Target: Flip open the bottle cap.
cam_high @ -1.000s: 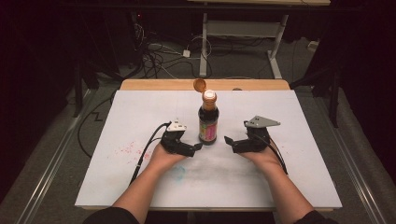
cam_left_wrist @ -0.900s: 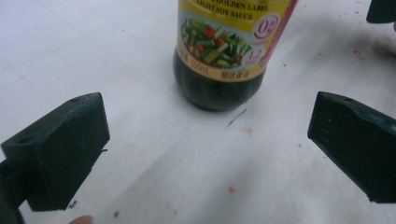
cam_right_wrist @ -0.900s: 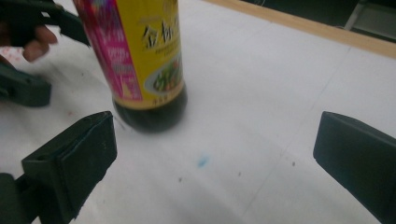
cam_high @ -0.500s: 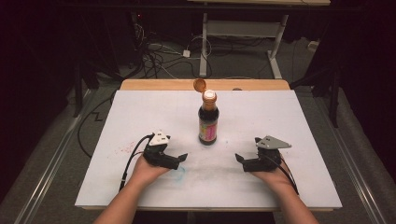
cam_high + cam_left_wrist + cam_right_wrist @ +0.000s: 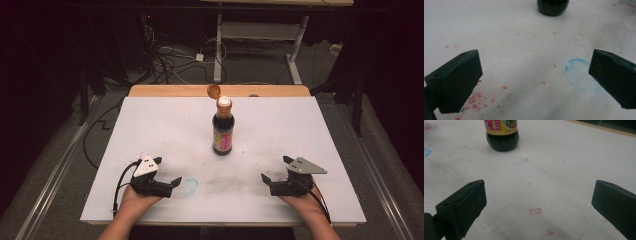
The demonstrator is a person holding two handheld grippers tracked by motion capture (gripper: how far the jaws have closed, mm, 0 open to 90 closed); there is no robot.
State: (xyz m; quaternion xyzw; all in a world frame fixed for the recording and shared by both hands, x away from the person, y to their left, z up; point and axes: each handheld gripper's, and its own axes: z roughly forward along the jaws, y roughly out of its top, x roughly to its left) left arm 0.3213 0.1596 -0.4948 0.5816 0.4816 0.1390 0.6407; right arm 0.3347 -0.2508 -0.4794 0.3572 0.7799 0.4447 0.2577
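A dark sauce bottle (image 5: pixel 222 131) with a pink and yellow label stands upright in the middle of the white table cover (image 5: pixel 150 125), its orange flip cap (image 5: pixel 214 91) hinged open. My left gripper (image 5: pixel 168 172) rests near the front left, open, with nothing between its jaws. Open and empty too, my right gripper (image 5: pixel 276 169) lies near the front right. Both point inward toward the bottle and stand well apart from it. In the left gripper view the open gripper (image 5: pixel 534 75) faces the bottle's base (image 5: pixel 552 6). The right gripper view has the bottle (image 5: pixel 502 135) beyond its spread gripper (image 5: pixel 539 202).
A blue ring stain (image 5: pixel 190 185) and red specks (image 5: pixel 476 102) mark the cover near the left gripper. A wooden table edge (image 5: pixel 170 90) runs along the back. Cables (image 5: pixel 170 60) and a desk frame (image 5: pixel 260 30) lie on the floor beyond.
Both grippers have drawn back from beside the bottle toward the near edge and moved apart. The bottle has stayed put with its cap open.
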